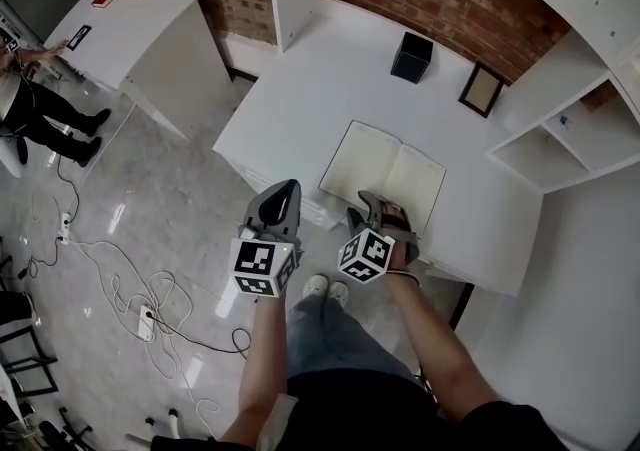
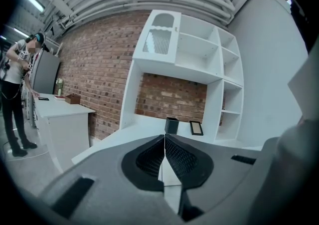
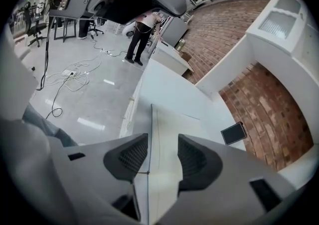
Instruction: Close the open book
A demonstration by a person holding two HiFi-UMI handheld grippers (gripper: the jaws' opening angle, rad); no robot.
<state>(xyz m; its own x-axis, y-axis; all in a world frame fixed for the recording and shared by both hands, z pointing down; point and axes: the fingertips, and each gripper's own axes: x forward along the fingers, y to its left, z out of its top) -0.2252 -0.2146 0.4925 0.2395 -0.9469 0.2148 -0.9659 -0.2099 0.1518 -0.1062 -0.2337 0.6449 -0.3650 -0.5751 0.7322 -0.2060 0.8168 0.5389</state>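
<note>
An open book (image 1: 383,171) with blank cream pages lies flat on the white desk (image 1: 300,99), near its front edge. My right gripper (image 1: 375,205) hovers over the near edge of the book's right page. In the right gripper view its jaws (image 3: 163,141) stand open, with the page (image 3: 167,119) and its edge showing in the gap and nothing clamped. My left gripper (image 1: 283,195) is at the desk's front edge, just left of the book. It is shut (image 2: 164,138) with nothing between its pads.
A black box (image 1: 411,57) and a small picture frame (image 1: 482,89) stand at the back of the desk by the brick wall. White shelves (image 1: 560,139) rise on the right. A second white table (image 1: 130,24), a person (image 1: 40,109) and floor cables (image 1: 120,289) are on the left.
</note>
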